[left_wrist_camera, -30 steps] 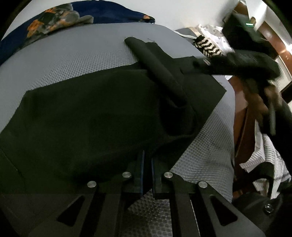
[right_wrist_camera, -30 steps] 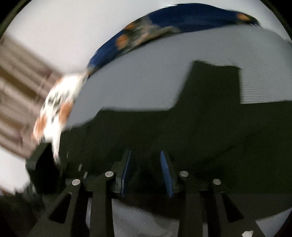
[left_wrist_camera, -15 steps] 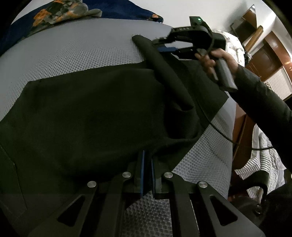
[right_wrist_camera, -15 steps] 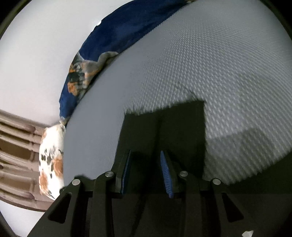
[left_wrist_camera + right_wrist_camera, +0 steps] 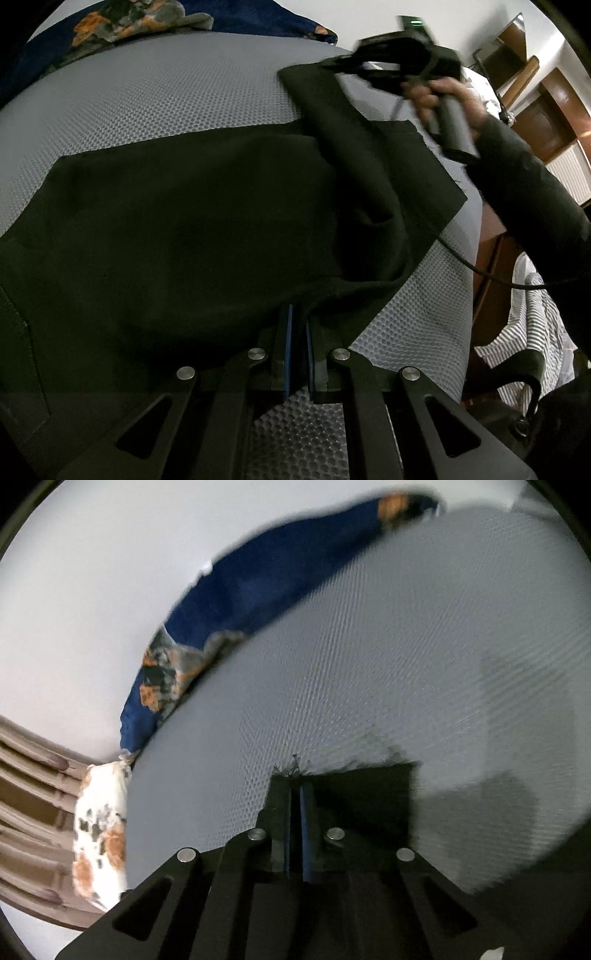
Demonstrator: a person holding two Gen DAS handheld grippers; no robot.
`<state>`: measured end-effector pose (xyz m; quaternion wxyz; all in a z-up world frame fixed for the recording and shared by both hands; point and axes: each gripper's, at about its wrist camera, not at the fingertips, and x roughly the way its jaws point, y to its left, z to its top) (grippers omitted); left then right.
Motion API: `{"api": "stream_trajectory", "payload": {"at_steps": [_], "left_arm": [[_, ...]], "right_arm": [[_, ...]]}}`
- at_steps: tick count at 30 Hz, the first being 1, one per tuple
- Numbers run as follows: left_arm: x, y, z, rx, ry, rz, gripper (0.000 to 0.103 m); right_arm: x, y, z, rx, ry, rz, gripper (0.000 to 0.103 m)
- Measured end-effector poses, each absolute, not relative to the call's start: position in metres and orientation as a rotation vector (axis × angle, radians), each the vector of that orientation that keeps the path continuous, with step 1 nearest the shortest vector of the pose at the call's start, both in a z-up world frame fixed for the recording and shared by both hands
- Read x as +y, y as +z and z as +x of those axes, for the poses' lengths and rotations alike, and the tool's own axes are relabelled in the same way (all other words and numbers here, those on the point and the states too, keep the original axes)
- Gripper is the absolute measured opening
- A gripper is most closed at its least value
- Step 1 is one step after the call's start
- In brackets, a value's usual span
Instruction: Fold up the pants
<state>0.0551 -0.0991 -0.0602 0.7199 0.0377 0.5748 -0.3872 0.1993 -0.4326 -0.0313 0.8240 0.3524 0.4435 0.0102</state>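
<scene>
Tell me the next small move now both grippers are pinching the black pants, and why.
Probably lift the right gripper and carry its hem corner over toward the left gripper. Both are shut on the pants, which lie spread on the grey mesh surface, one leg bunched in a ridge.

One pair of black pants (image 5: 192, 229) ahead of the left claw, two grippers, one grey mesh mattress (image 5: 166, 99), one blue patterned blanket (image 5: 266, 590) beyond the right claw.
</scene>
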Motion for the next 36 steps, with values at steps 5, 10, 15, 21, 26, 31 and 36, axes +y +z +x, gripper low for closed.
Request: {"api": "stream_trajectory", "payload": {"at_steps": [5, 10, 15, 21, 26, 31, 36], "left_arm": [[-0.099, -0.062, 0.054, 1.265, -0.868, 0.088, 0.007], [-0.104, -0.064, 0.05, 1.259, -0.881, 0.123, 0.007], [-0.107, -0.067, 0.048, 1.261, -0.888, 0.152, 0.007], [-0.11, -0.069, 0.045, 1.262, -0.883, 0.181, 0.008], [-0.11, -0.073, 0.047, 1.267, -0.881, 0.193, 0.008], [-0.111, -0.074, 0.047, 1.273, -0.877, 0.199, 0.008], [-0.112, -0.075, 0.047, 1.281, -0.873, 0.192, 0.009]], "right_arm": [[-0.475, 0.012, 0.112, 0.878, -0.163, 0.663, 0.003], [-0.501, 0.012, 0.012, 0.886, -0.357, 0.654, 0.003], [-0.51, -0.031, -0.035, 0.961, -0.473, 0.704, 0.002], [-0.513, -0.048, -0.058, 0.968, -0.528, 0.716, 0.001], [-0.528, -0.049, -0.073, 0.928, -0.569, 0.745, 0.0], [-0.521, -0.041, -0.07, 0.905, -0.541, 0.717, 0.005], [-0.524, -0.033, -0.064, 0.908, -0.496, 0.73, 0.01]]}}
